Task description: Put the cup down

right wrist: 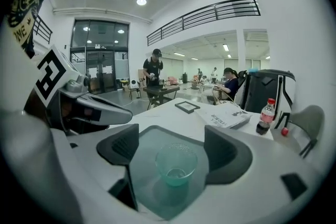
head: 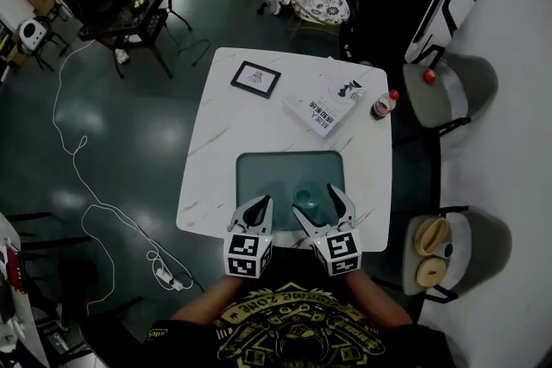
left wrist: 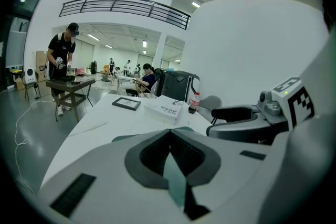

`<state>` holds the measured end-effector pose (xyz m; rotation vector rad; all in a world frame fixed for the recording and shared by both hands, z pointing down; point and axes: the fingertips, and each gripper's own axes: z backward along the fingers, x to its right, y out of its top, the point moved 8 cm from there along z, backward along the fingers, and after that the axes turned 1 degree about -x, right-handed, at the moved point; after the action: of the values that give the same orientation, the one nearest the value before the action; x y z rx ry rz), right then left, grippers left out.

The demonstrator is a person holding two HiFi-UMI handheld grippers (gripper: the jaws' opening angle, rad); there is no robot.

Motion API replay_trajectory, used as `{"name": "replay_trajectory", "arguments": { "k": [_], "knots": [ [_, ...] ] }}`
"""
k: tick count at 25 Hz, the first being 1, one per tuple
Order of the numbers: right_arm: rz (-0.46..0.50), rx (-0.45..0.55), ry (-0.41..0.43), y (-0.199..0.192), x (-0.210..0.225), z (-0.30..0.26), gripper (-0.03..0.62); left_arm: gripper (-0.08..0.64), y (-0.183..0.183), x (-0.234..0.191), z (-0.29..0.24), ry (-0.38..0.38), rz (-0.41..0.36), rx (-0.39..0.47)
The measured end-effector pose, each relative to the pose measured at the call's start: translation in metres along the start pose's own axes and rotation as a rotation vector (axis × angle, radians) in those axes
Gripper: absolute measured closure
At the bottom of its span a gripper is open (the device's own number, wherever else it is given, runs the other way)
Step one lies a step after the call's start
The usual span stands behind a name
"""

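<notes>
The translucent green cup (right wrist: 176,163) stands upright on the teal mat (right wrist: 149,139), free between the right gripper's (right wrist: 176,148) open jaws; the left gripper's (left wrist: 170,136) jaws are closed, empty. It looks light, thin-walled, crushable: grip gently mid-wall.

Black printed shirt, two pale grey hand-held grippers

The person wears a black shirt (head: 297,332) with a round gold emblem and gold lettering across the chest. The left gripper (head: 264,202) and the right gripper (head: 316,201) have smooth, pale grey fingers that curve and taper toward the tips. The fingers are lined on the inside with dark grey ribbed pads (right wrist: 224,153). Narrow black slots (right wrist: 294,185) are set into the fingers' broad faces. Each gripper carries a cube (head: 248,255) faced with black-and-white square markers.
</notes>
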<state>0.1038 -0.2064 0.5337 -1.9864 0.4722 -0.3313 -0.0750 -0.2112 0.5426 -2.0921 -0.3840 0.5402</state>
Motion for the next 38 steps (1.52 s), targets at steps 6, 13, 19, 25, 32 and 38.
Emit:
{"name": "replay_trajectory", "arguments": {
  "k": [6, 13, 19, 25, 32, 38],
  "knots": [
    [-0.019, 0.030, -0.046, 0.003, -0.020, 0.026, 0.431, 0.550, 0.002, 0.003, 0.020, -0.035, -0.017, 0.018],
    [-0.015, 0.023, -0.094, 0.003, -0.043, 0.048, 0.584, 0.549, -0.004, 0.007, 0.043, -0.093, -0.006, 0.030],
    [0.003, 0.023, -0.112, 0.007, -0.065, 0.065, 0.584, 0.550, -0.007, 0.012, 0.062, -0.144, -0.010, 0.066],
    [0.007, 0.029, -0.112, 0.011, -0.076, 0.078, 0.584, 0.549, -0.003, 0.018, 0.077, -0.163, -0.022, 0.103],
    [0.006, 0.046, -0.100, 0.009, -0.077, 0.086, 0.584, 0.549, -0.002, 0.025, 0.085, -0.153, -0.017, 0.115],
    [0.017, 0.067, -0.092, 0.014, -0.064, 0.104, 0.584, 0.549, -0.005, 0.049, 0.087, -0.138, -0.006, 0.123]
  ]
}}
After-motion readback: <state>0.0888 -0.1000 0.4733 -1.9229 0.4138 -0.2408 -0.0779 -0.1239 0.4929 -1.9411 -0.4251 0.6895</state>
